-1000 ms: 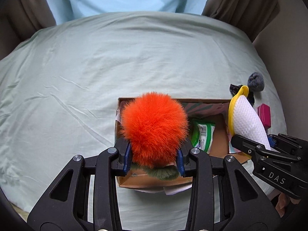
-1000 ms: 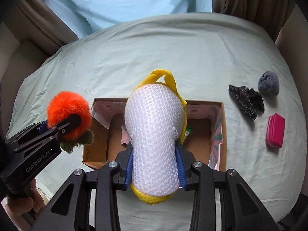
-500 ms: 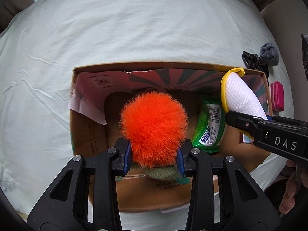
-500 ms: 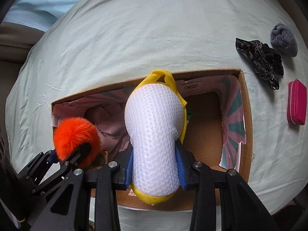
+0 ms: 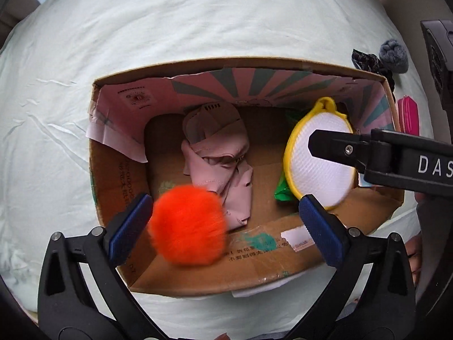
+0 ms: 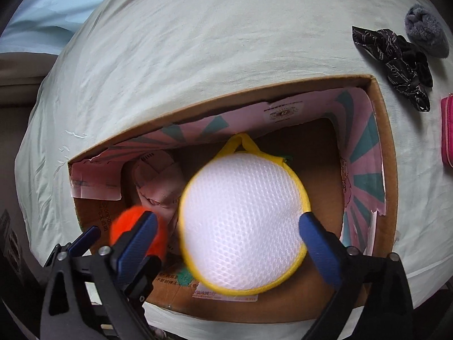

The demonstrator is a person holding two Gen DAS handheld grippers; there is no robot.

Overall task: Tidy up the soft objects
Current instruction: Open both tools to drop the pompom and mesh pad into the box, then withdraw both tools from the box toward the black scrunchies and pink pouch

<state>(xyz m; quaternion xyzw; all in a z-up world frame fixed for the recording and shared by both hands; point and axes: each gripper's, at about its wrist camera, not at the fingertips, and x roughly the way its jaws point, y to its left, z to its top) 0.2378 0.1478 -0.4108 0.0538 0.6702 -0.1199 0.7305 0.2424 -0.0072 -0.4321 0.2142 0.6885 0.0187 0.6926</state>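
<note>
An open cardboard box stands on the bed. My left gripper hangs over its near left part, jaws opening wide. A blurred orange pompom is loose between them, close to the left pad. Over the box's right part my right gripper is also opening. A round white mesh pouch with a yellow rim is blurred and free between its pads. Inside the box lie a crumpled pink garment and a green packet. One finger of my right gripper crosses the pouch.
On the pale green sheet right of the box lie a black patterned scrunchie, a grey fluffy ball and a pink case. A person's hand shows at the lower right.
Both grippers sank over the box and spread their jaws. The orange pompom and the mesh pouch, squeezed before, are now loose and round; the pink garment in the box has come into sight.
</note>
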